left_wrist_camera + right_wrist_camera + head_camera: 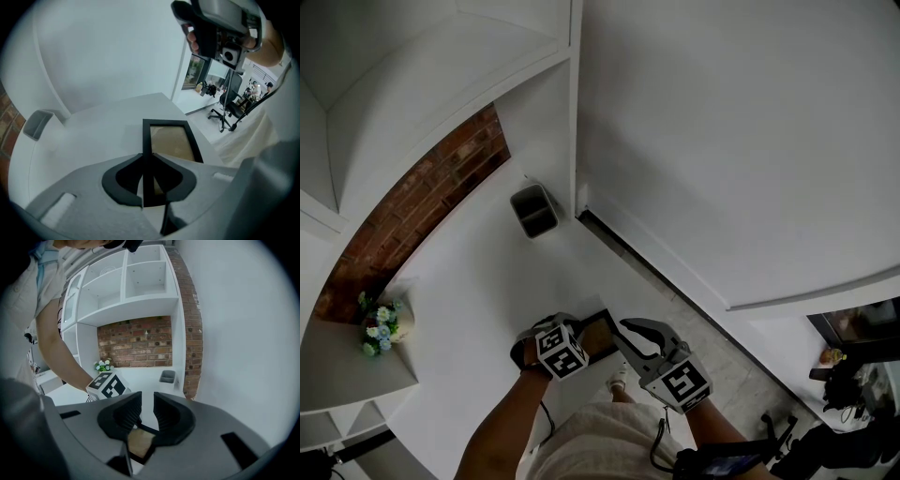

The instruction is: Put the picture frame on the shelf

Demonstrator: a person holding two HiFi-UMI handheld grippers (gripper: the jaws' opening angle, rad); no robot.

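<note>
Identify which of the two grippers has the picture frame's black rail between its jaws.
The left gripper: its jaws clamp the black rail of the picture frame. The right gripper has its jaws apart, bare white counter between their tips.

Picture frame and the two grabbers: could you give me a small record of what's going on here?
picture frame: black, lying on the white shelf
left gripper: shut on the frame's side rail
right gripper: open, at a frame corner
also there: grey container, flower pot by the brick wall
</note>
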